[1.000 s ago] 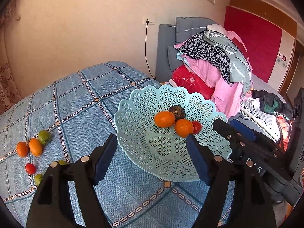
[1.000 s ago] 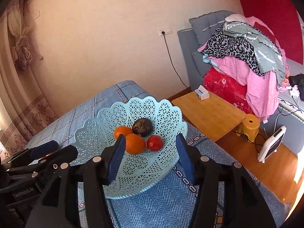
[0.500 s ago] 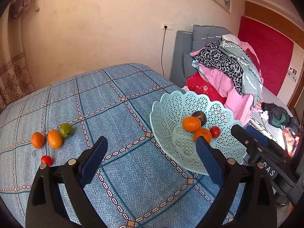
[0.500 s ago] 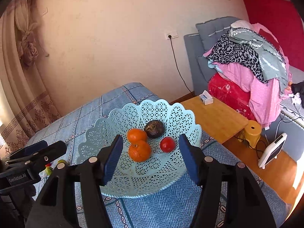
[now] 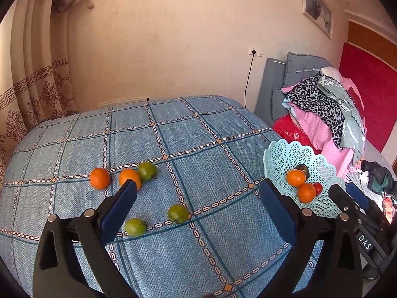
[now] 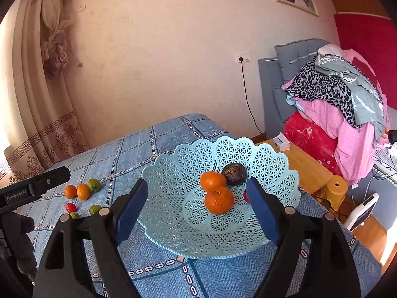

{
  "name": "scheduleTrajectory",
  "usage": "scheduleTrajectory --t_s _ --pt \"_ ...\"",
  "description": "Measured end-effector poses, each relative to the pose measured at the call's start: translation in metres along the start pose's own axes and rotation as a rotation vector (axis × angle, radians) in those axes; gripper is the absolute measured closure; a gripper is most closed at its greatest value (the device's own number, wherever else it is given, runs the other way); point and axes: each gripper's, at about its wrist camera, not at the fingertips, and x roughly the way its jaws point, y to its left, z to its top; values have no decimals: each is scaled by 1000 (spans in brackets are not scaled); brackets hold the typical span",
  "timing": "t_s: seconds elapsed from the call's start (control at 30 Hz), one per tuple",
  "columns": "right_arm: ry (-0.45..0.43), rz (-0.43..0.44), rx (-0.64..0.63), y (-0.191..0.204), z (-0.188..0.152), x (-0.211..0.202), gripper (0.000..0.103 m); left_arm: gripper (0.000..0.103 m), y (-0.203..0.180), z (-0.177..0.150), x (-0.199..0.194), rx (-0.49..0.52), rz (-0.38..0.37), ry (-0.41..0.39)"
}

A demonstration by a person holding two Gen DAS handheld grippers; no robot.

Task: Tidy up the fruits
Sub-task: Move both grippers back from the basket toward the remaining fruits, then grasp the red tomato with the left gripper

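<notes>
A pale blue lattice basket (image 6: 173, 173) (image 5: 278, 156) sits on the blue quilted bed, holding two oranges (image 6: 219, 200), a dark round fruit (image 6: 233, 173) and a red tomato (image 5: 317, 188). Loose on the quilt lie two oranges (image 5: 99, 178), three green fruits (image 5: 177, 213) and, in the right wrist view, a red tomato (image 6: 71, 207). My left gripper (image 5: 197, 197) is open and empty above the quilt, between the loose fruit and the basket. My right gripper (image 6: 197, 200) is open and empty, hovering over the basket's near side.
The bed (image 5: 186, 136) ends near a beige wall and a curtain (image 5: 32, 79) at left. A wooden side table (image 6: 305, 164), a yellow stool (image 6: 336, 188) and a chair heaped with clothes (image 6: 342, 104) stand right of the bed.
My left gripper has swung left, away from the basket, so the loose fruit now lies in front of it. My right gripper has drawn back slightly from the basket. Both stay open.
</notes>
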Motion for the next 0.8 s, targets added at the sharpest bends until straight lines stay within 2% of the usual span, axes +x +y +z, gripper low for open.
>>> scheduleTrajectory --t_s 0.37,0.8 --pt "58 91 -73 43 -5 2 20 3 55 -5 -7 -71 102 -5" --pt "105 181 -160 85 -20 2 20 3 104 -24 16 -148 171 53"
